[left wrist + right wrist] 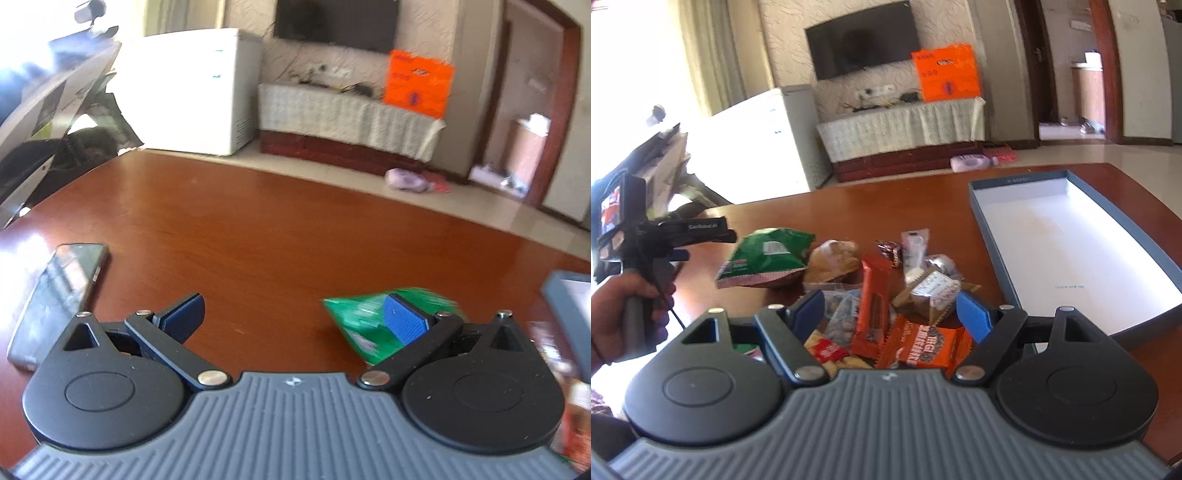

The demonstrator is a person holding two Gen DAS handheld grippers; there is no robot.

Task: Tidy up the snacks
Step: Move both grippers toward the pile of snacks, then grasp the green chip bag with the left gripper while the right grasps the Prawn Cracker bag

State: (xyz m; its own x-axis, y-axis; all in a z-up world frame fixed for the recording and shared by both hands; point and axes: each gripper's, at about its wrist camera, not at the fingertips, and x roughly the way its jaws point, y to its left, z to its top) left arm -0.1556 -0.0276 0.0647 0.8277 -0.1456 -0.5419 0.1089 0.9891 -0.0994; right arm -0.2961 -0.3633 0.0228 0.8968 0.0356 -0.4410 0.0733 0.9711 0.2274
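A pile of snacks lies on the brown table (849, 218): a green bag (764, 254), a red bar (873, 306), an orange pack (923, 347), a brown wrapped cake (831, 258) and several small sweets. My right gripper (892, 312) is open and hovers over the near part of the pile. My left gripper (295, 317) is open and empty; the green bag (365, 325) lies just behind its right finger. In the right wrist view the left gripper (683, 251) is to the left of the green bag. An open grey box (1071, 236) with a white inside stands at the right.
A phone (55, 291) lies on the table at the left of the left gripper. The grey box's corner (569, 314) shows at the right edge. Beyond the table stand a white freezer (764, 147), a covered TV bench (901, 125) and an orange bag (945, 72).
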